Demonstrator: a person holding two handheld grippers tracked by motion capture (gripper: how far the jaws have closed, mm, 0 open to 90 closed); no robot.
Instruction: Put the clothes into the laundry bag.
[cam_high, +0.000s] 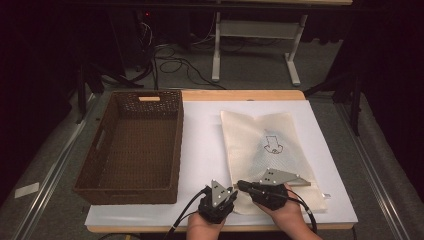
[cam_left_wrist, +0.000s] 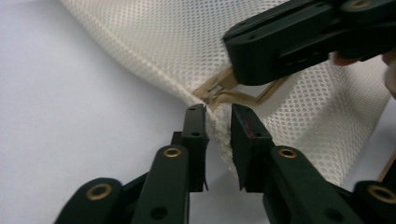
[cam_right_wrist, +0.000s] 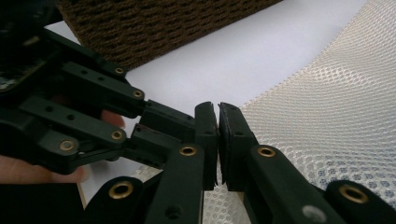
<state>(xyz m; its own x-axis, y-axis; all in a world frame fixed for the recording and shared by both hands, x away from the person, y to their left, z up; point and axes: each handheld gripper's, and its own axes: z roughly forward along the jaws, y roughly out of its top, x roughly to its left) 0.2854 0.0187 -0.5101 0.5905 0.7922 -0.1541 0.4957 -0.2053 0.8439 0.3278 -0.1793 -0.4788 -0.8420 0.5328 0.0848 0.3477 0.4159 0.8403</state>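
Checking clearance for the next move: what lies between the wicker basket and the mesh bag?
Nothing but bare white board: in the high view a clear strip separates the wicker basket from the mesh bag. Both grippers sit at the bag's near corner, below that strip.

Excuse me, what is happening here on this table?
A person works on a mesh bag with two grippers, at its near corner beside the zipper pull. The right gripper is shut there; what it pinches I cannot tell. The left gripper has its jaws apart around the bag's edge. A brown basket stands empty to the left of the bag.
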